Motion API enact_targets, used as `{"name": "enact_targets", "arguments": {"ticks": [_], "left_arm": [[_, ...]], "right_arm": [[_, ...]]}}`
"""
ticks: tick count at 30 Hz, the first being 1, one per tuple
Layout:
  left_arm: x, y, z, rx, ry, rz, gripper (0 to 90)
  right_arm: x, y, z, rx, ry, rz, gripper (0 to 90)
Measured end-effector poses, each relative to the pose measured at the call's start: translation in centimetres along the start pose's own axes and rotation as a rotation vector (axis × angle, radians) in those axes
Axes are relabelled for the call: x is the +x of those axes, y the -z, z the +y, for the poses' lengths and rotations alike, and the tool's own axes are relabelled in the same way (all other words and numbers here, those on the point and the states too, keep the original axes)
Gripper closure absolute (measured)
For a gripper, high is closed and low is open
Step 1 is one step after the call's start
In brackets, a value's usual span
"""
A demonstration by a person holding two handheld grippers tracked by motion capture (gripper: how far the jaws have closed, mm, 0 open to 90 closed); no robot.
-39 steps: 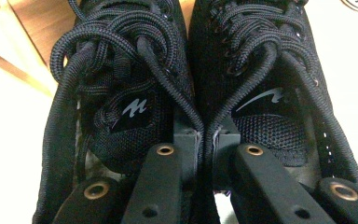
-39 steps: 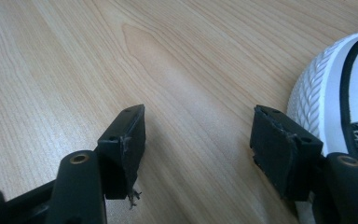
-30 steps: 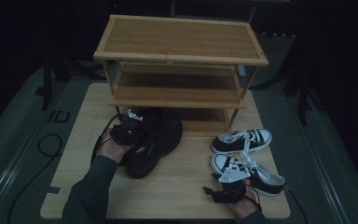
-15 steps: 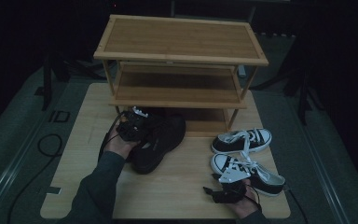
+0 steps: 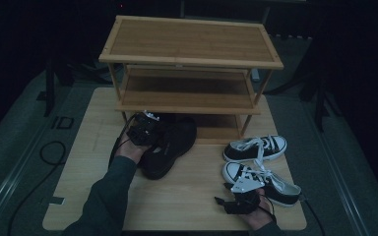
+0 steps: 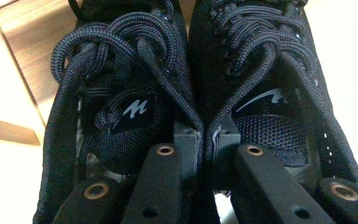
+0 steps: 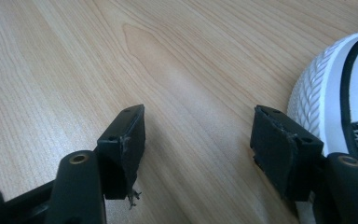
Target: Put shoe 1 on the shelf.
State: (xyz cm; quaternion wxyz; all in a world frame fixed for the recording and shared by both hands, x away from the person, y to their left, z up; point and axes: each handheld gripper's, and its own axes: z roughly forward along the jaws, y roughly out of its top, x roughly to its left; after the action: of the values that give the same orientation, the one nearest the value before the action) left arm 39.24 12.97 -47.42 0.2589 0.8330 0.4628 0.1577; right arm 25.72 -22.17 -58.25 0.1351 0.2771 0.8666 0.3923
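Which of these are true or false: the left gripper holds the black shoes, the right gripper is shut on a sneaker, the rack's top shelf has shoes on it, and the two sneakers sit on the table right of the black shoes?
1. The left gripper holds the black shoes. True: its jaws pinch both inner collars together.
2. The right gripper is shut on a sneaker. False: its jaws stand open over bare table, with a sneaker's toe beside one jaw.
3. The rack has shoes on its top shelf. False: the top shelf is bare.
4. The two sneakers sit on the table right of the black shoes. True.
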Motion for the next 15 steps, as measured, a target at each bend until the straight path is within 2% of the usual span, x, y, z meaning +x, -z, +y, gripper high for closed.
{"name": "enact_targets", "arguments": {"ticks": [15], "left_arm": [[-0.9, -1.3, 1.5, -0.011, -0.02, 0.016, 84.6]], "right_arm": [[0.0, 0.0, 0.0, 0.0, 0.0, 0.001, 35.0]]}}
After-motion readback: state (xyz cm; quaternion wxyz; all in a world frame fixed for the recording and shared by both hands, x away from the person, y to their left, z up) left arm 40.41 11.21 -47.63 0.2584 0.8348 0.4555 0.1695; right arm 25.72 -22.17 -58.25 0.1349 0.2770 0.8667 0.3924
